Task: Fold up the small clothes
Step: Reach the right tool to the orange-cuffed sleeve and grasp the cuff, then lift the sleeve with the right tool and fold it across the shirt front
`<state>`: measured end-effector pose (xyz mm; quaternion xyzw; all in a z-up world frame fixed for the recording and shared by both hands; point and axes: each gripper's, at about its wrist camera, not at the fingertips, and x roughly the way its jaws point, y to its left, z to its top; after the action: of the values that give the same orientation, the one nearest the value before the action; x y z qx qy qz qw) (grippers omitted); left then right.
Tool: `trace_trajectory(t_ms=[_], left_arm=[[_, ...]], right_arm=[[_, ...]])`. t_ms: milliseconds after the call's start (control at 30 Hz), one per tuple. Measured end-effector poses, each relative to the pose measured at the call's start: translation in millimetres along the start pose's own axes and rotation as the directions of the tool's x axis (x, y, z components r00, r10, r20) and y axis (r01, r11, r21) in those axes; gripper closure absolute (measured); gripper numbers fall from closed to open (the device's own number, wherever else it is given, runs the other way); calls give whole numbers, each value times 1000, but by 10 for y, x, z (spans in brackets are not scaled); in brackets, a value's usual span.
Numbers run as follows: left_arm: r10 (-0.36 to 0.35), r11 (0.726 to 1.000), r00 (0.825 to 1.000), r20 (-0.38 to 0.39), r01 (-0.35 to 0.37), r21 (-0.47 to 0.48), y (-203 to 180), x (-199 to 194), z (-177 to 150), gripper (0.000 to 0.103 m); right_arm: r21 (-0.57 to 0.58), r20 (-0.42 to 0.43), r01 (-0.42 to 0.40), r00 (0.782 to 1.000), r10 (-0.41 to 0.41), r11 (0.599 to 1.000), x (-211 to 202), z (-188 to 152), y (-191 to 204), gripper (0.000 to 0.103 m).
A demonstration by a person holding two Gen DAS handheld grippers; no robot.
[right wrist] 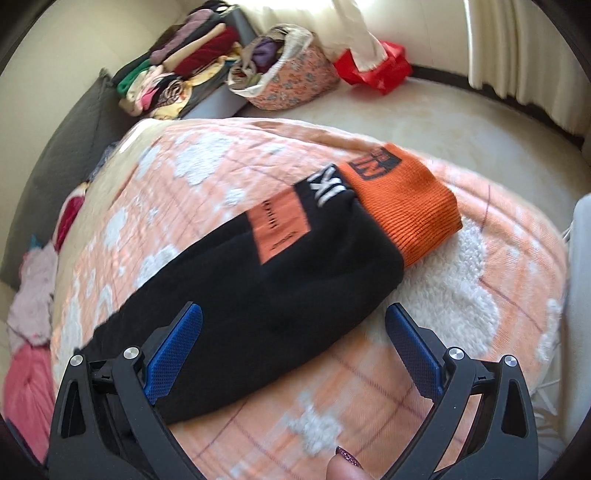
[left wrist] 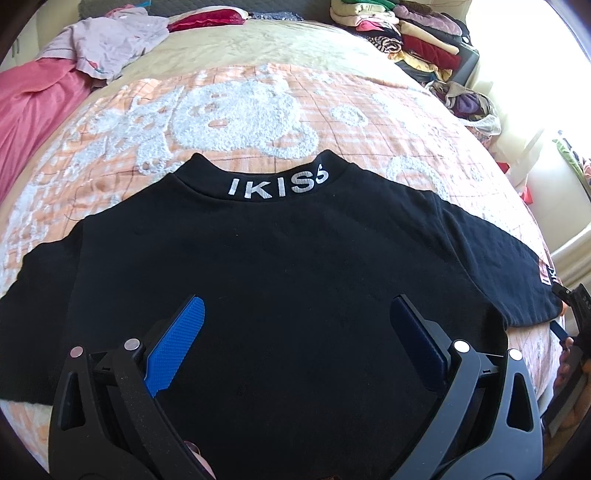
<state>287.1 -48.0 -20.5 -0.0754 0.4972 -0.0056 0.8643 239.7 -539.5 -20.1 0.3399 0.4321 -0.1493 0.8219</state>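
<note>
A black top (left wrist: 277,266) with white "IKISS" on its collar lies spread flat on the orange and white blanket (left wrist: 229,107). My left gripper (left wrist: 295,328) is open and hovers over the top's middle, holding nothing. In the right wrist view one black sleeve (right wrist: 266,280) with an orange cuff (right wrist: 402,206) and an orange patch lies on the blanket (right wrist: 369,387). My right gripper (right wrist: 293,332) is open above the sleeve's lower edge, holding nothing. The right gripper also shows at the far right edge of the left wrist view (left wrist: 576,332), beside the sleeve end.
A stack of folded clothes (left wrist: 406,33) sits at the bed's far right. A fabric basket (right wrist: 288,70) and a red bag (right wrist: 376,66) stand on the floor. Pink clothes (left wrist: 48,85) lie at the bed's far left. The bed's edge drops off right of the cuff.
</note>
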Motion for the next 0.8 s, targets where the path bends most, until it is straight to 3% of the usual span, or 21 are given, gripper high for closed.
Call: trace_trajectory(t_ms=[333,633,700,800], left_arm=[[1,1000,999,34,-1,-11,71,126,75,8],[-16,1000,999,51,17,-21,90,38,90,8],[-14,1000,998,57,15,-16,78,-2,80,8],[0,1000,997,74,1,-13,77,-100,69,8]], right_arm=[[14,63,-67,996,66,998,103,160,-78,7],[28,126,-179,977,175,983,60,190,-125,77],[9,142,-223,965,219,975,-33,169,-76,84],[-36,156,-262,952,265,964,-184,131,57,87]])
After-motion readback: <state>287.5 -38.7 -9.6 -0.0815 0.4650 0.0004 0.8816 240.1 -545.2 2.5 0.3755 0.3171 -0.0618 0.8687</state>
